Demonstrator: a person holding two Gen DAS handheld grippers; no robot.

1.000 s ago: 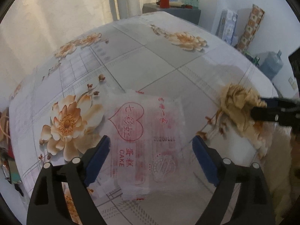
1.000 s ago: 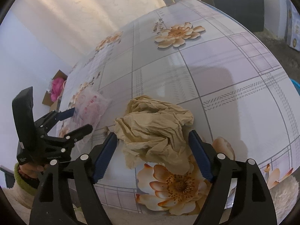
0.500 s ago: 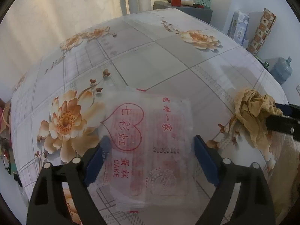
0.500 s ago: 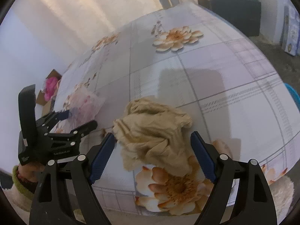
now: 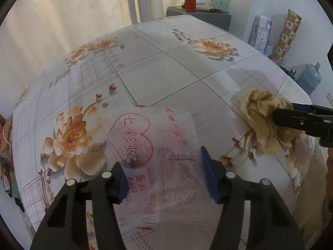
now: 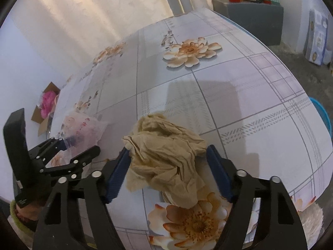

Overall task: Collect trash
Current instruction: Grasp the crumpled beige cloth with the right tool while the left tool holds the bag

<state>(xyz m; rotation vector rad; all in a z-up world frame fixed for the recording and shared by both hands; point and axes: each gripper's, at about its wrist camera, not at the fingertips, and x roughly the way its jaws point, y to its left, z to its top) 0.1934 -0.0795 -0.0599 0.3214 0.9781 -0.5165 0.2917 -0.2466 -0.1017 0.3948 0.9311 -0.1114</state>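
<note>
A clear plastic cake wrapper [image 5: 164, 156] with red print lies flat on the floral tablecloth; it also shows in the right wrist view [image 6: 83, 129]. My left gripper [image 5: 164, 179] is open, its blue pads on either side of the wrapper's near part, the jaws narrower than before. A crumpled tan paper napkin [image 6: 166, 156] sits between the open jaws of my right gripper [image 6: 168, 170], the left pad touching it. The napkin [image 5: 264, 120] shows at the right of the left wrist view with the right gripper's fingers [image 5: 301, 120] around it.
The table [image 6: 239, 108] has a floral, grid-patterned cover. A grey cabinet [image 6: 254, 14] with a red flask stands behind it. Boxes [image 5: 287, 35] and a water jug [image 5: 308, 79] stand at the right wall. A cardboard box with pink stuff [image 6: 45, 104] is on the left floor.
Both grippers' jaws have narrowed around their objects. The left gripper moved forward over the wrapper; the right gripper moved forward around the napkin.
</note>
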